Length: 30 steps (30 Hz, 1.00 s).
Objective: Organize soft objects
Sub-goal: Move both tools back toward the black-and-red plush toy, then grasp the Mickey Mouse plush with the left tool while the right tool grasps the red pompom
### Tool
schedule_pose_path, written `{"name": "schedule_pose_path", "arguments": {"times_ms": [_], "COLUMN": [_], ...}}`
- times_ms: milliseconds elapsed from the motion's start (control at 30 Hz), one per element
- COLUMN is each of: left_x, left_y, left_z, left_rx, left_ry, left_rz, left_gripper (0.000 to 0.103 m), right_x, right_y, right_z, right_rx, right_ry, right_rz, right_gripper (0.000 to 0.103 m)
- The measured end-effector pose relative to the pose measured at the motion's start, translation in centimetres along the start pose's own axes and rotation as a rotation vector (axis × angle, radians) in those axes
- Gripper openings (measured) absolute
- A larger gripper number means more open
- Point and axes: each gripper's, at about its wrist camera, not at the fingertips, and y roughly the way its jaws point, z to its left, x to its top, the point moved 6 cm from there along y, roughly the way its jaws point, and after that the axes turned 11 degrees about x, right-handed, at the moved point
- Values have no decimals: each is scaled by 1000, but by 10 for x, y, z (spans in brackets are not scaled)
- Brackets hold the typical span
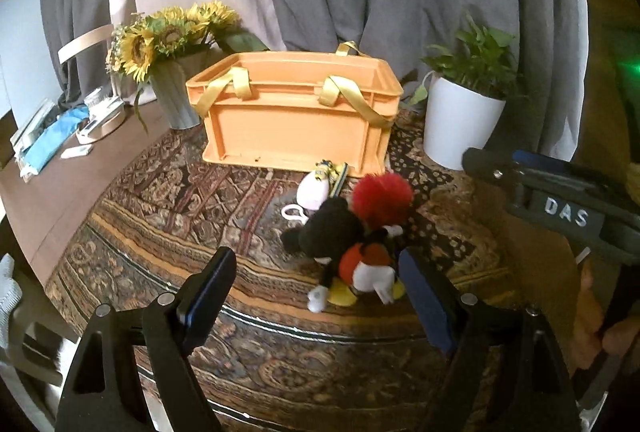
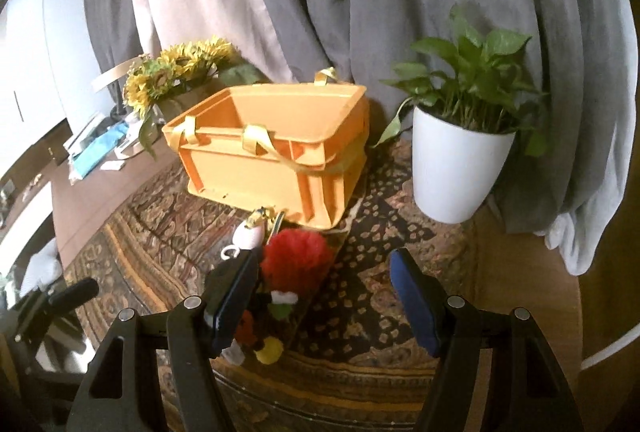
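Left wrist view: left gripper with jaws apart, nothing clamped; mouse plush at lower centre on the rug, red pompom just above, orange crate at centre. Best closed around the plush's body, not a limb.

Right wrist view: right gripper with jaws apart, empty; red pompom between them, below the orange crate. Best lowered further before squeezing.

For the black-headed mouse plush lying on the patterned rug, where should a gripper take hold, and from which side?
Probably across the black-headed mouse plush at its red-and-white body, coming from above and the near side. It lies flat on the patterned rug, its head against the red fluffy pom-pom, so the body offers the freer, narrower span.
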Motion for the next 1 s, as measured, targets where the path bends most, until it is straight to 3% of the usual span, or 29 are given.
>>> {"name": "schedule_pose_path", "arguments": {"times_ms": [200, 300, 500, 700, 1000], "left_x": [-22, -28, -27, -20, -24], "left_y": [0, 3, 14, 32, 67], "left_z": [-16, -22, -31, -36, -43], "left_rx": [17, 16, 44, 69, 56], "left_ry": [-11, -28, -84, -143, -195], "left_rz": [24, 40, 51, 79, 154], "left_gripper": [79, 71, 70, 68, 68], "right_x": [-10, -13, -5, -6, -20], "right_y": [16, 27, 52, 85, 128], "right_z": [-3, -7, -15, -22, -25], "right_rx": [41, 74, 146, 254, 341], "right_ry": [-70, -82, -103, -57, -19], "right_rz": [53, 80, 97, 144, 232], "right_gripper": [69, 69, 69, 69, 69]}}
